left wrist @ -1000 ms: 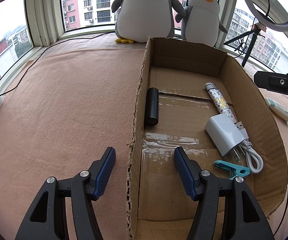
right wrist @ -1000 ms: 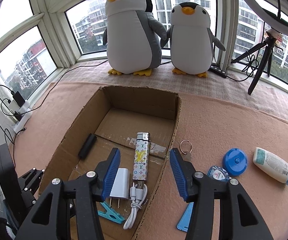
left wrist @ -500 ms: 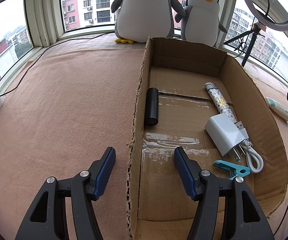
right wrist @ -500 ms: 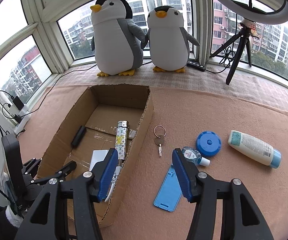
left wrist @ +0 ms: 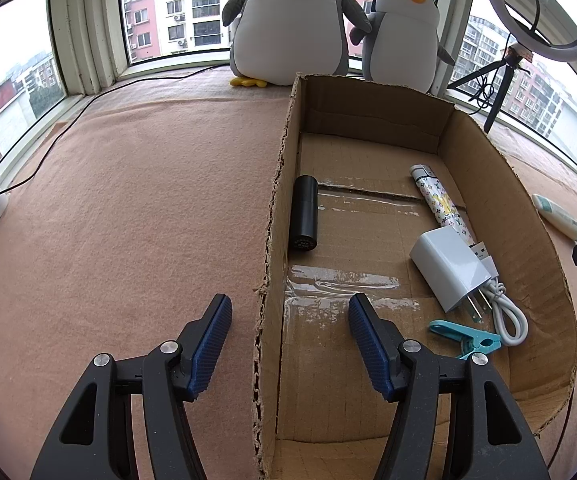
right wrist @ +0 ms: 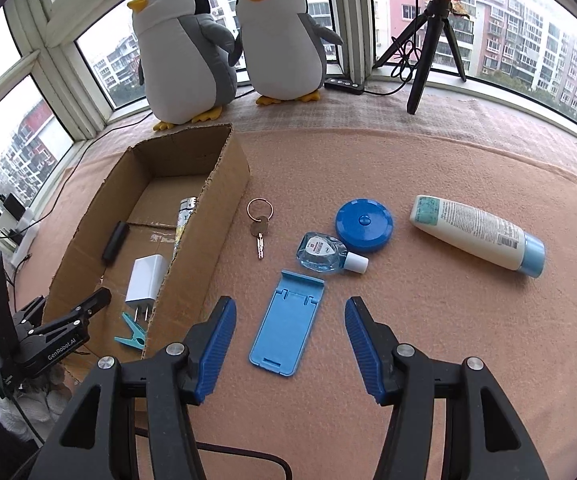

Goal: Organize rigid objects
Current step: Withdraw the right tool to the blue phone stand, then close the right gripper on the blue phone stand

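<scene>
Left wrist view: the left gripper (left wrist: 288,344) hangs spread and empty astride the near left wall of the cardboard box (left wrist: 272,216), probably steadying it for loading. Inside lie a black tube (left wrist: 305,213), a patterned lighter (left wrist: 440,206), a white charger (left wrist: 446,269) with its cable and a teal clip (left wrist: 468,339). Right wrist view: the right gripper (right wrist: 288,344), jaws wide and holding nothing, is poised over the blue phone stand (right wrist: 286,322) lying flat on the pink cloth (right wrist: 468,320), likely next for the box. A key (right wrist: 259,229), small bottle (right wrist: 324,257), blue round case (right wrist: 364,225), perhaps a tape measure, and lotion tube (right wrist: 476,230) wait outside.
</scene>
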The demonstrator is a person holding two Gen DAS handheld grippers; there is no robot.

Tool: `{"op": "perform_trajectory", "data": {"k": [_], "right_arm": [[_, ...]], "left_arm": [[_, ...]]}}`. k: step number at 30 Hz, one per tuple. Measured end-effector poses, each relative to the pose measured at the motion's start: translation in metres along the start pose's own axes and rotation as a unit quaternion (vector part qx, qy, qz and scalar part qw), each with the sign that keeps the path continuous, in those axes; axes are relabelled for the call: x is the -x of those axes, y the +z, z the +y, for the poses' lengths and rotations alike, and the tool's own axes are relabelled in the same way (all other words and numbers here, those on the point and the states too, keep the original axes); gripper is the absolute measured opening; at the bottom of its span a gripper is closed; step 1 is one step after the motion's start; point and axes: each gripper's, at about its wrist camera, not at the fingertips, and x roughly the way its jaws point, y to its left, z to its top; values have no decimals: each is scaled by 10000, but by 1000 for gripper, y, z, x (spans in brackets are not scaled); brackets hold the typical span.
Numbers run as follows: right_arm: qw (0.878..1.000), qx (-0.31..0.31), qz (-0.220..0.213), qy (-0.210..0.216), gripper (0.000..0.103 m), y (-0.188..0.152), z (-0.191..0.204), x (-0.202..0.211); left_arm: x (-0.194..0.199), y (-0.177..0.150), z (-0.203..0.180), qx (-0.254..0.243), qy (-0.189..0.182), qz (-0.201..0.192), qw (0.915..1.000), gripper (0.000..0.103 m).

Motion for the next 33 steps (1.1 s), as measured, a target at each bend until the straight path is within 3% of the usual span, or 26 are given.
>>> {"op": "perform_trajectory", "data": {"k": [15,33], "right_arm": [[9985,-34,401,-369,53,-9,13,-45],[9947,397,494,-813,53,-10,16,-56]], "left_arm": [[0,0,0,3,-2,0,10000,65],[0,0,0,4,-4,-2,10000,65]]}}
